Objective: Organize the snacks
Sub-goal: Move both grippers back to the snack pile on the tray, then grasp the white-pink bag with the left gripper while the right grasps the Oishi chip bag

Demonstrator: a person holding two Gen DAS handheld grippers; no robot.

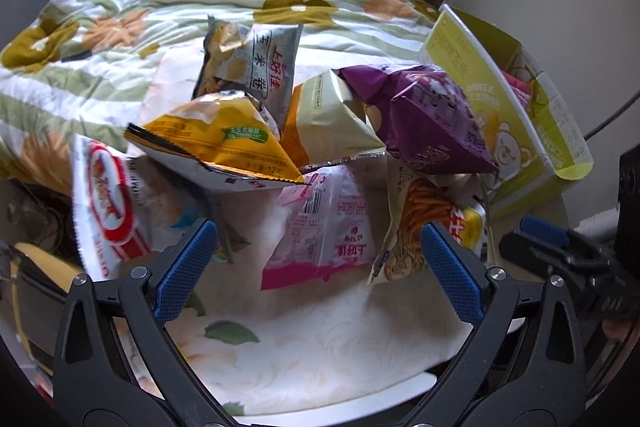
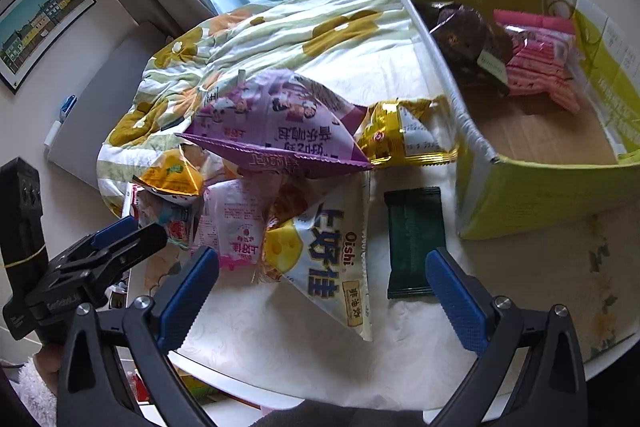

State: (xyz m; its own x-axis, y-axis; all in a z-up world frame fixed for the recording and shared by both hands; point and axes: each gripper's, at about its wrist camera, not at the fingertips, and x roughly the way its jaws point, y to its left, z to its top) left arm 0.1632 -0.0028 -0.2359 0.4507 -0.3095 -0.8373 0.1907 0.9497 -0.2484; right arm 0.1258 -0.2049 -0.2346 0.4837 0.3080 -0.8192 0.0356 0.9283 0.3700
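A pile of snack bags lies on a white floral tablecloth (image 1: 320,347). In the left wrist view I see a yellow bag (image 1: 224,147), a purple bag (image 1: 424,119), a pink bag (image 1: 332,227), a grey bag (image 1: 256,67) and a red-and-white bag (image 1: 104,211). My left gripper (image 1: 316,239) is open just in front of the pink bag and holds nothing. In the right wrist view the right gripper (image 2: 320,267) is open over a white Oishi bag (image 2: 324,259), with a dark green packet (image 2: 414,239) by its right finger. The purple bag (image 2: 280,123) and a gold bag (image 2: 404,135) lie beyond.
A green cardboard box (image 2: 520,187) stands at the right with a dark brown packet (image 2: 468,35) and pink packets (image 2: 540,63) inside. A flowered quilt (image 1: 160,7) lies behind the pile. The left gripper (image 2: 120,239) shows at the left edge of the right wrist view.
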